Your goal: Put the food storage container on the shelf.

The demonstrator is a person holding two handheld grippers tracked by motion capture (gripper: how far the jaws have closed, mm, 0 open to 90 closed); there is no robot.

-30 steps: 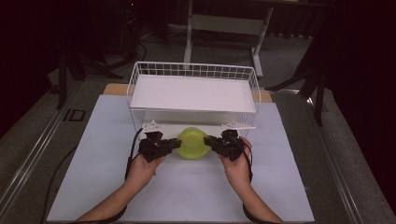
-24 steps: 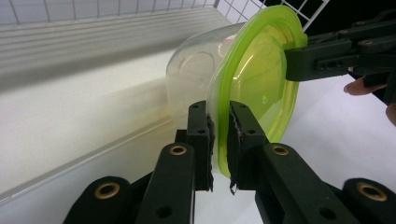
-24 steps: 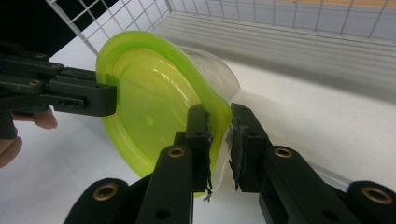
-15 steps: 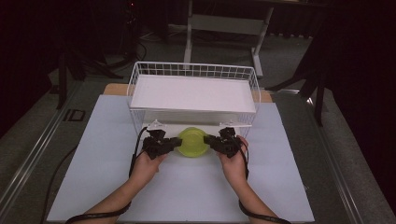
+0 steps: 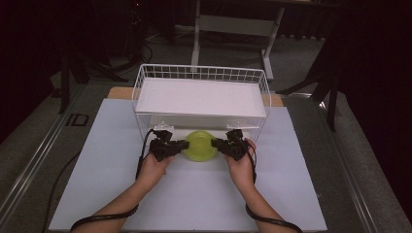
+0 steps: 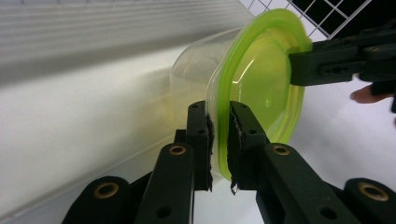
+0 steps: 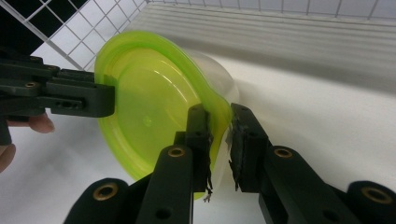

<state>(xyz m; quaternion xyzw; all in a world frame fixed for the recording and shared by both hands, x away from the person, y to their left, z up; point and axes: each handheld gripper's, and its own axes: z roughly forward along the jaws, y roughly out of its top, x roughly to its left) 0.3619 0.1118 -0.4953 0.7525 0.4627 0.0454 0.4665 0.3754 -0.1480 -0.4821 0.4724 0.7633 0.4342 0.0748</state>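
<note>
Dim dark surroundings, bright table, slightly soft focus.

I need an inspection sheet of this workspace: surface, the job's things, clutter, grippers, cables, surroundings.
Surface: white table, bare in front.
Job's things: lidded clear container with green lid, tipped on its side, at the open lower level of the white wire basket.
Clutter: nothing seen.
Grippers: left gripper and right gripper, each with jaws clamped on the lid's rim from opposite sides.
Cables: black cable trails from the left gripper.
Surroundings: dark room, grey floor, metal stand behind.
</note>
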